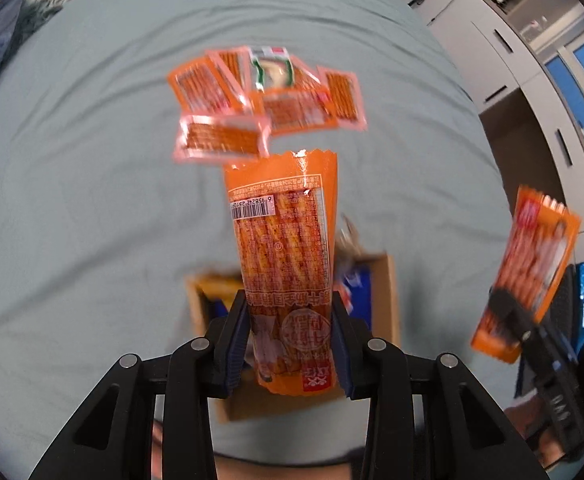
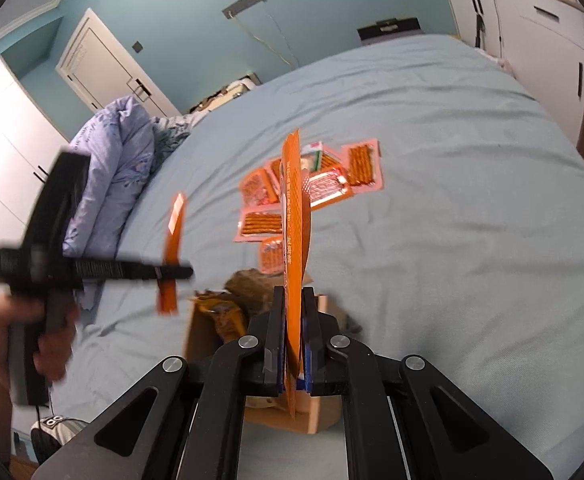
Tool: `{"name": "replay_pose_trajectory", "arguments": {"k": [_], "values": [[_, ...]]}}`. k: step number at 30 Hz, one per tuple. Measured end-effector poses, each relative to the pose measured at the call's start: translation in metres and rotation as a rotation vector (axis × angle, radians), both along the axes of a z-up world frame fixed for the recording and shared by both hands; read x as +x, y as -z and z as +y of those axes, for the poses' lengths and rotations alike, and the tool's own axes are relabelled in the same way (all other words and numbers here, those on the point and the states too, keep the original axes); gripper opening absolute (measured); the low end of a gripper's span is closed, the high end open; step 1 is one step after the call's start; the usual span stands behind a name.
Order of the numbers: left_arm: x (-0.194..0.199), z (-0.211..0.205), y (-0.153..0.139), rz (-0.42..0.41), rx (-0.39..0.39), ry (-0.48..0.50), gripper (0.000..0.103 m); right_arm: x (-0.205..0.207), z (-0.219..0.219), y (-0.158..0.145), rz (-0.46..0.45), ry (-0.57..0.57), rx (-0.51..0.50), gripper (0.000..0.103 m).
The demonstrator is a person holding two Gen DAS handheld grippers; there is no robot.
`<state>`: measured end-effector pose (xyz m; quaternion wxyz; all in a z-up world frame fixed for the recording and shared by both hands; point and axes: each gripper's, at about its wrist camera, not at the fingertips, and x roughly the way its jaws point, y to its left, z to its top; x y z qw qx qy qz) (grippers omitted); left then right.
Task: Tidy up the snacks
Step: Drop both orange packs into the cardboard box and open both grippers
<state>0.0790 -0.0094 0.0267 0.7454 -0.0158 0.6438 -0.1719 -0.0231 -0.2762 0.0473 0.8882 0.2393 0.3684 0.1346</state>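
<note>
Clearly the sorting was only part done — the left gripper (image 1: 290, 340) clasped an orange snack packet (image 1: 282, 240) above the cardboard box (image 1: 390, 300), long axis running straight out along the fingers. The right gripper (image 2: 292, 344) pinched another orange packet (image 2: 296, 216) edge-on, likewise pointing forward, while a cluster of packets (image 1: 268, 104) lay mid-bed (image 1: 72, 200) — well apart from the box's far edge.

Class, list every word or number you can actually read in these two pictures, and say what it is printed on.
"6 958212 2510", partly cut off: barcode digits on the orange snack packet in the left gripper.
Chinese print on that packet: too small to read.
Packets on the bed: blurred.
</note>
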Motion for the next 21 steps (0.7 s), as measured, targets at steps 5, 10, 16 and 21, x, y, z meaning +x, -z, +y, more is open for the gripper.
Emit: {"name": "replay_pose_trajectory", "arguments": {"k": [5,10,16,21], "values": [[-0.02,0.004,0.03,0.082,-0.007,-0.147,0.058,-0.018,-0.006,-0.002,0.005,0.016,0.046,0.004],[-0.022,0.024,0.004,0.159,-0.172,-0.327,0.064,-0.037,-0.008,0.003,0.005,0.001,0.019,0.004],[-0.017,0.025,-0.063,-0.051,-0.134,-0.353,0.083,-0.034,0.0,-0.005,0.003,-0.058,0.043,0.004],[-0.026,0.031,-0.066,-0.094,-0.123,-0.334,0.083,-0.013,0.009,0.01,0.03,-0.146,0.126,0.004]]}}
